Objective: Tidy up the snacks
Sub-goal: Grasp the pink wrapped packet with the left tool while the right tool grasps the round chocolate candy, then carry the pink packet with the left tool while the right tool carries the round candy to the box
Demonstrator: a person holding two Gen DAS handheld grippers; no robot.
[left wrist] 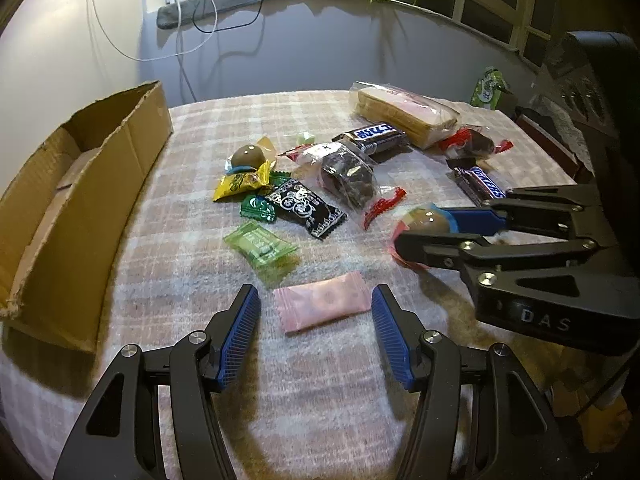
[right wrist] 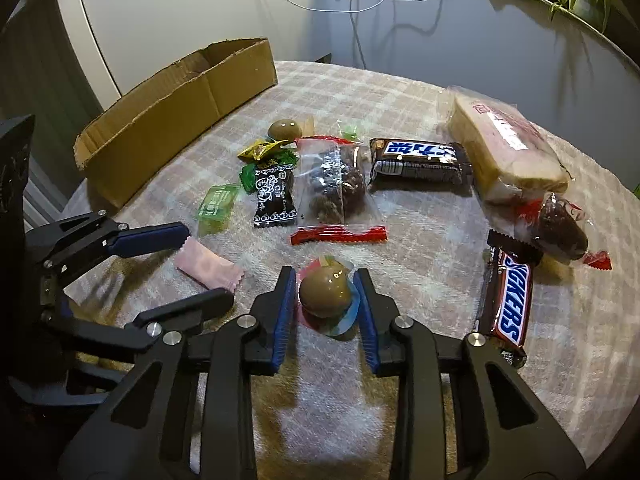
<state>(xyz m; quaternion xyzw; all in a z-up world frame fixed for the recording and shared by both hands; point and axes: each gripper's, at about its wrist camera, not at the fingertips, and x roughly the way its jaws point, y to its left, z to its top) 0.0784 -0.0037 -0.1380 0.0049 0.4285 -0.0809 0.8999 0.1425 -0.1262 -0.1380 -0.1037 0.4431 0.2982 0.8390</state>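
Observation:
My left gripper [left wrist: 316, 300] is open with a pink wrapped snack [left wrist: 326, 302] lying on the table between its fingers; the snack also shows in the right wrist view [right wrist: 208, 266]. My right gripper [right wrist: 325, 294] has its blue pads against both sides of a brown egg-shaped chocolate [right wrist: 325, 293] on a coloured wrapper; I also see it from the left wrist [left wrist: 424, 220]. An open cardboard box [left wrist: 76, 208] lies on the table's left side. The left gripper [right wrist: 204, 260] shows in the right wrist view.
Loose snacks cover the checked tablecloth [left wrist: 320, 400]: a green candy [left wrist: 262, 246], a black packet [left wrist: 306, 208], a yellow packet [left wrist: 240, 182], a second chocolate egg [left wrist: 248, 156], Snickers bars [right wrist: 506, 304] [right wrist: 418, 160], dark cakes in clear wrap [right wrist: 336, 188], packed sandwich bread [right wrist: 506, 148].

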